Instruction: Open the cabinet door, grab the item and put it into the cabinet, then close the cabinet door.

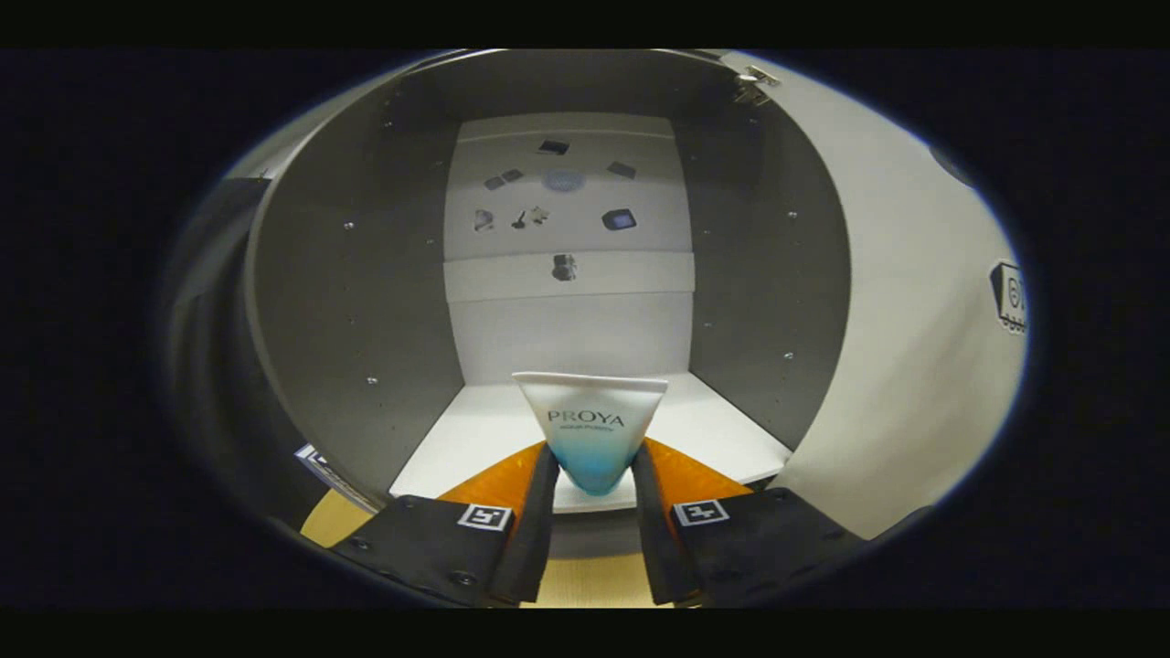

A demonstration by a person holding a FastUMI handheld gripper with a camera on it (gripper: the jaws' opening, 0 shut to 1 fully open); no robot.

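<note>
The fingers point(592, 475) are clenched on the narrow blue end of a white-and-blue plastic tube point(590, 428), gripping it from both sides with its wide flat end pointing up. It hangs just over the near edge of the white shelf floor point(475, 429) of the open grey-walled cabinet point(356, 274), the white door point(905, 302) swung out on the right

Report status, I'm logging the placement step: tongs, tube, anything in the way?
Tongs shut on tube, held at the cabinet mouth. Door open to the right. White shelf ahead, nothing in the way.
</note>
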